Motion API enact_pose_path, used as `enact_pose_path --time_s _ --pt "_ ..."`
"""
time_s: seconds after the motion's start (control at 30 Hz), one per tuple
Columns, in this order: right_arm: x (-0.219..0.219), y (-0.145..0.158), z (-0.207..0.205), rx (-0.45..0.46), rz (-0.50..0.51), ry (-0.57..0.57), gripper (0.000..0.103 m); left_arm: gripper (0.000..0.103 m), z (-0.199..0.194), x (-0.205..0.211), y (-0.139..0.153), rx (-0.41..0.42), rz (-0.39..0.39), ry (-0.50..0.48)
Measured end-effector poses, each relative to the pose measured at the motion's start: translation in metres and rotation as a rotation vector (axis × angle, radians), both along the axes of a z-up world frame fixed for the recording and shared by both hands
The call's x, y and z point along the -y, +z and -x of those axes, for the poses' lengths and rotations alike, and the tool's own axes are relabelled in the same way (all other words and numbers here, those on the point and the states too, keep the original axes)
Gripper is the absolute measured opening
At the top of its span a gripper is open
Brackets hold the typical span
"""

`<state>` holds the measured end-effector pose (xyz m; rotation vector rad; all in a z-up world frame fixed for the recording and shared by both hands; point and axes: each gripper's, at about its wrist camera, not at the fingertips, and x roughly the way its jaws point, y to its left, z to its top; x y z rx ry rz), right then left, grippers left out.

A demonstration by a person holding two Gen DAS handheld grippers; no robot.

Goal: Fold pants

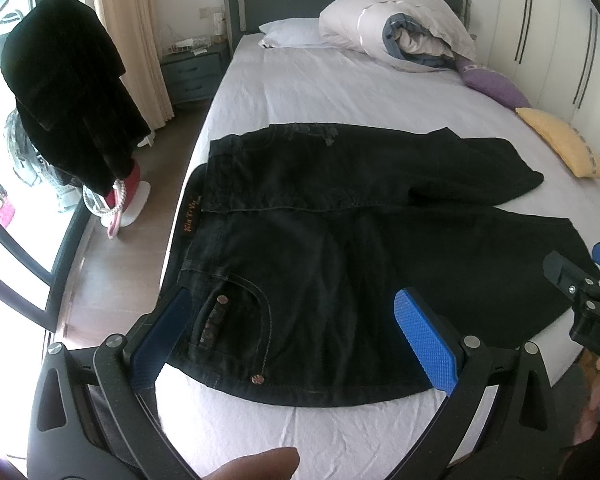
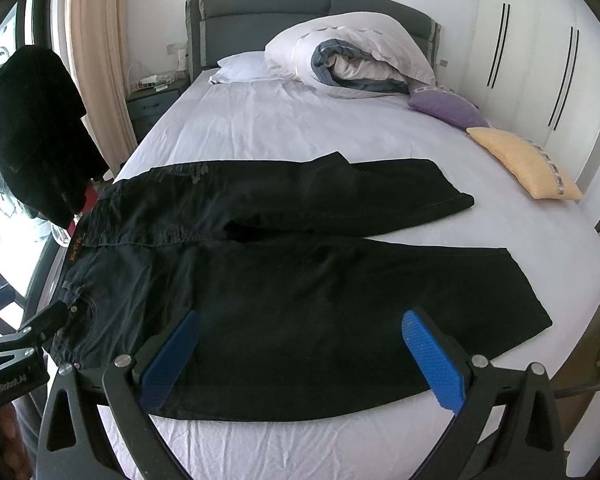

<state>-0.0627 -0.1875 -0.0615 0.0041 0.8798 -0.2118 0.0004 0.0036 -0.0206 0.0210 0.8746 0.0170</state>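
Note:
Black jeans [image 1: 340, 216] lie spread flat on the white bed sheet [image 1: 320, 88], waistband at the left and both legs running right, slightly apart. My left gripper [image 1: 292, 332] is open, its blue pads held above the near pocket and hip. My right gripper [image 2: 300, 356] is open above the near leg of the jeans [image 2: 300, 280]. Neither touches the cloth as far as I can tell. The right gripper's body shows at the right edge of the left wrist view [image 1: 580, 288], and the left gripper's body at the left edge of the right wrist view [image 2: 28, 344].
A rolled duvet [image 2: 352, 60], a white pillow [image 2: 244, 68], a purple cushion [image 2: 448, 108] and a yellow cushion [image 2: 528, 164] lie at the bed's head and right side. A dark coat on a stand [image 1: 68, 92] is left of the bed. A nightstand [image 1: 192, 68] is at the back left.

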Motion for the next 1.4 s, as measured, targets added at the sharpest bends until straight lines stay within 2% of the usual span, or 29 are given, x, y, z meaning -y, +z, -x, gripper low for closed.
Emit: enact_pose_path --time_s 0.2,0.37,0.47,0.53,0.6,0.63,0.7,0.73,0.77,0.83,0.93,0.97,1.0,1.1,1.3,1.33,1.4 --pt "0.001 0.000 0.003 0.023 -0.035 0.082 0.103 0.103 -0.016 -0.002 0.002 0.071 -0.013 -0.036" --pt "0.020 0.004 -0.013 0.070 -0.101 0.203 0.103 0.103 -0.070 -0.016 0.003 0.050 0.010 -0.139" --pt "0.032 0.010 -0.045 0.099 -0.093 0.328 0.103 0.103 -0.116 -0.024 0.006 0.077 0.015 -0.221" --pt "0.036 0.014 -0.067 0.107 -0.077 0.419 0.103 0.103 -0.158 -0.021 0.002 0.014 -0.036 -0.290" --pt "0.038 0.015 -0.088 0.092 -0.064 0.510 0.103 0.103 -0.192 -0.023 -0.001 -0.011 -0.042 -0.323" --pt "0.038 0.014 -0.096 0.088 -0.055 0.555 0.101 0.103 -0.218 -0.025 -0.002 -0.005 -0.028 -0.373" --pt "0.036 0.011 -0.112 0.074 -0.039 0.642 0.095 0.103 -0.252 -0.023 -0.008 -0.025 -0.028 -0.443" --pt "0.037 0.008 -0.129 0.044 -0.037 0.684 0.090 0.103 -0.281 -0.022 -0.017 -0.069 -0.036 -0.486" --pt "0.038 0.003 -0.139 0.015 -0.032 0.708 0.083 0.102 -0.296 -0.021 -0.022 -0.091 -0.032 -0.509" --pt "0.036 -0.005 -0.166 -0.039 -0.021 0.761 0.077 0.102 -0.327 -0.019 -0.038 -0.156 -0.010 -0.583" --pt "0.039 -0.017 -0.203 -0.092 -0.020 0.811 0.076 0.101 -0.366 -0.015 -0.060 -0.220 -0.016 -0.641" --pt "0.040 -0.022 -0.215 -0.104 -0.026 0.818 0.076 0.098 -0.378 -0.017 -0.065 -0.239 -0.010 -0.652" --pt "0.041 -0.027 -0.226 -0.114 -0.035 0.823 0.076 0.089 -0.392 -0.020 -0.073 -0.258 -0.009 -0.658" --pt "0.042 -0.044 -0.256 -0.129 -0.051 0.843 0.076 0.072 -0.418 -0.024 -0.098 -0.336 -0.037 -0.679" --pt "0.043 -0.074 -0.289 -0.186 -0.103 0.875 0.074 0.072 -0.439 -0.032 -0.129 -0.422 -0.010 -0.701" --pt "0.041 -0.078 -0.294 -0.194 -0.103 0.879 0.074 0.070 -0.441 -0.033 -0.134 -0.431 -0.013 -0.709" --pt "0.036 -0.082 -0.302 -0.211 -0.098 0.893 0.072 0.055 -0.436 -0.032 -0.138 -0.433 -0.022 -0.734"
